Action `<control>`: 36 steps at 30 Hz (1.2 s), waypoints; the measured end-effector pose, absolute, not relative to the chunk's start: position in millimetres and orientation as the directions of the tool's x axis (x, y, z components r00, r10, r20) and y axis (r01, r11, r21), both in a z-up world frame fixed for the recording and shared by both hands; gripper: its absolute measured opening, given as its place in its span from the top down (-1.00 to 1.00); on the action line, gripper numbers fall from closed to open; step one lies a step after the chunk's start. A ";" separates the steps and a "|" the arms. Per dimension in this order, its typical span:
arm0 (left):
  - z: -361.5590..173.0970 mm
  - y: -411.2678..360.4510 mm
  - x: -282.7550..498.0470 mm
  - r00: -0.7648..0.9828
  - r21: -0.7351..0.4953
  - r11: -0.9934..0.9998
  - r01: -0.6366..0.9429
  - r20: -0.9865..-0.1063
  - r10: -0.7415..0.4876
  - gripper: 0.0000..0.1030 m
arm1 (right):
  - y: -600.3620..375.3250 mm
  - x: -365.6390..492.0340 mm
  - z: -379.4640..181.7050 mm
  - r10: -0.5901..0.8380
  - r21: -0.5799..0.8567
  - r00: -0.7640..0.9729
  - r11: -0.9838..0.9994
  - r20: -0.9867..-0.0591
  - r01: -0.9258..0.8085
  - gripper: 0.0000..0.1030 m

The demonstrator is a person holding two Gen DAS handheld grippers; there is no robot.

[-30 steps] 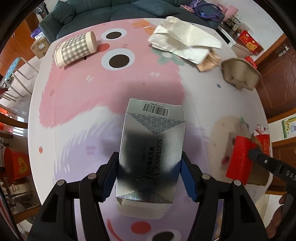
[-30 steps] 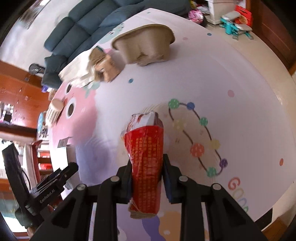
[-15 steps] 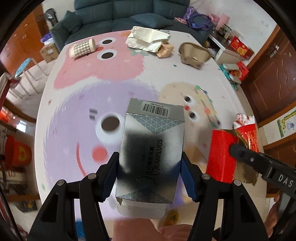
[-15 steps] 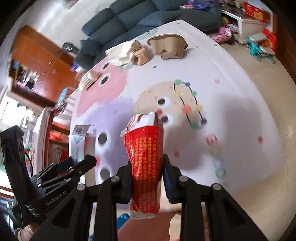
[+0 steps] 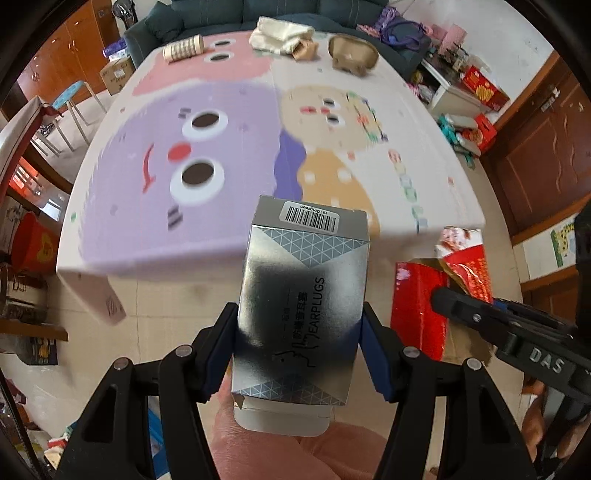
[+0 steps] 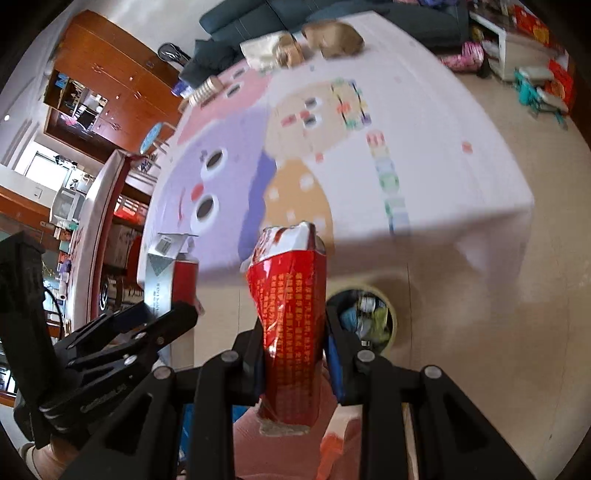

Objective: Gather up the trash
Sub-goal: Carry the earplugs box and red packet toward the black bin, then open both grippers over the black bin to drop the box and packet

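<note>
My left gripper (image 5: 299, 350) is shut on a silver earplugs box (image 5: 303, 295), held in front of the table's near edge, above the floor. My right gripper (image 6: 295, 347) is shut on a red crumpled packet (image 6: 291, 325), also off the table. The packet shows in the left wrist view (image 5: 461, 273) at the right, and the box in the right wrist view (image 6: 162, 266) at the left. A round bin (image 6: 364, 314) with trash inside stands on the floor just right of the red packet.
The table (image 5: 240, 236) with a cartoon cloth holds a checked paper cup (image 5: 184, 46), white crumpled paper (image 5: 277, 33) and a brown pulp tray (image 5: 351, 55) at its far end. A sofa stands behind it. Chairs and a red bucket (image 5: 31, 240) stand at the left.
Both grippers have drawn back from over the table to beyond its near edge, each keeping its item. The floor bin has come into the right wrist view.
</note>
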State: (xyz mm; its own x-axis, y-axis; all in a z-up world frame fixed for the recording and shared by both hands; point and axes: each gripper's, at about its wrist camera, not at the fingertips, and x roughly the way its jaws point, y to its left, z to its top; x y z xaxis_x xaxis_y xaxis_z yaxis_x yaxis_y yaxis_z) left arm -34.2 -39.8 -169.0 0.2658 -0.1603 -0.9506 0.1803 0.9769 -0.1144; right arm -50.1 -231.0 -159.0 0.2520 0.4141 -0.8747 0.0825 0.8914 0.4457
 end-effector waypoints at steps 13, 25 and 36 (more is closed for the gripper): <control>-289.9 -24.4 -79.2 0.092 -0.133 0.968 0.214 -0.983 -0.156 -0.19 | -212.2 -101.0 -290.6 0.385 0.404 0.123 0.882 -0.914 0.242 0.48; -440.3 -26.0 -44.9 0.046 -0.134 0.972 0.195 -0.988 -0.146 -0.20 | -206.1 -97.9 -451.2 0.341 0.323 0.020 0.866 -0.940 0.382 0.44; -507.2 -29.4 -25.5 0.009 -0.122 0.966 0.229 -0.992 -0.127 -0.29 | -195.8 -56.0 -516.6 0.342 0.319 0.017 0.855 -0.940 0.409 0.14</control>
State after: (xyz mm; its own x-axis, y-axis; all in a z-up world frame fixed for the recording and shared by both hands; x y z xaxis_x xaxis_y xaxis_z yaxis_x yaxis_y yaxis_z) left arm -25.5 -29.4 -507.2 0.0092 -0.1271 -0.9918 0.2292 0.9657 -0.1217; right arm -56.0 -195.8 -516.6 0.0172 0.3420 -0.9395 0.4093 0.8549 0.3187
